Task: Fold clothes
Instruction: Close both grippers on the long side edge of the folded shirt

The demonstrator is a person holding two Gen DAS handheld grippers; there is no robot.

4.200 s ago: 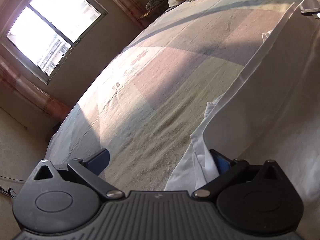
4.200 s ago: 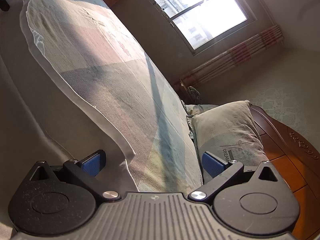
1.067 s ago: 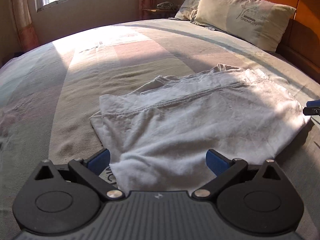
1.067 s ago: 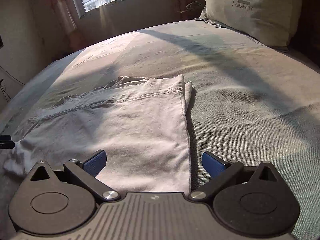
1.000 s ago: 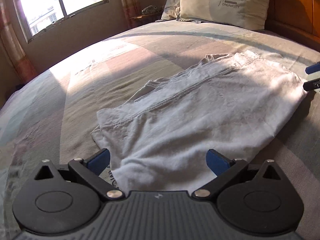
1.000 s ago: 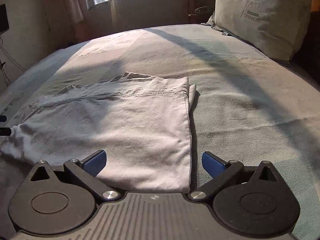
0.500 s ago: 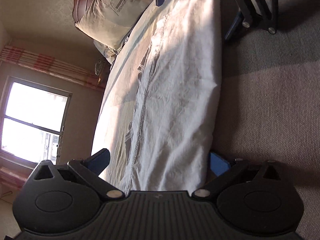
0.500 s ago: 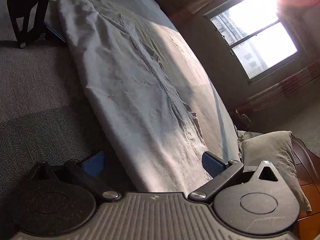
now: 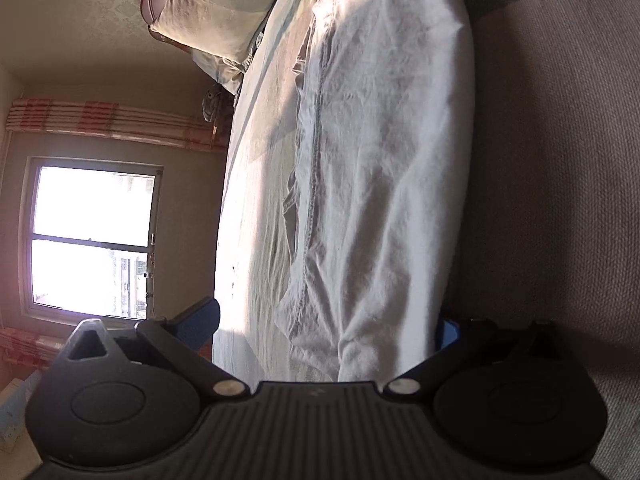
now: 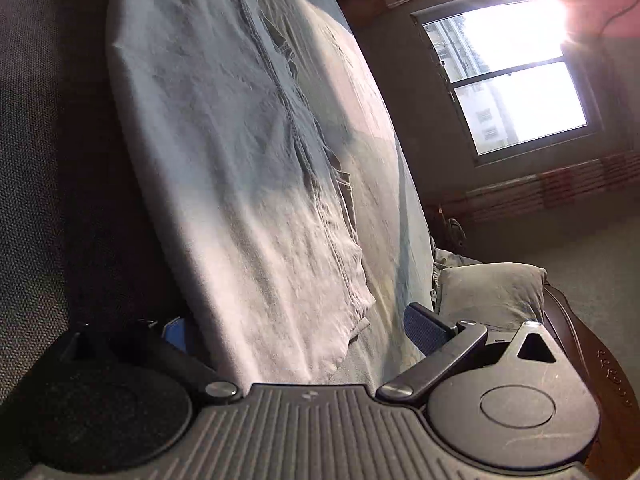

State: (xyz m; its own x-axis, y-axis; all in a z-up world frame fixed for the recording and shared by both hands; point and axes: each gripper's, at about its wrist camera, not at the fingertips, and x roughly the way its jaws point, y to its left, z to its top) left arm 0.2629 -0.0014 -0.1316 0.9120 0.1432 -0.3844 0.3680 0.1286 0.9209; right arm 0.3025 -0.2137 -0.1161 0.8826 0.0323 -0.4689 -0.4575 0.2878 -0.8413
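Across the middle of both frames the white garment [image 9: 380, 160] lies half-folded on the bed [image 9: 560, 160]; within 1 second both grippers [image 9: 328, 320] [image 10: 296, 328] rolled sideways, fingers wide, straddling its ends, holding nothing, likely ready for the next fold

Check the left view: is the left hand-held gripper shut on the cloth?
No, the left hand-held gripper stands open, its fingers straddling the cloth end.

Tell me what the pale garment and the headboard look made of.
Garment: seemingly woven cotton or light denim, matte, judging by fine wrinkles and a stitched double seam. Headboard: seemingly wood with a glossy reddish-brown finish; sheen and a carved motif show, though veneer cannot be ruled out.
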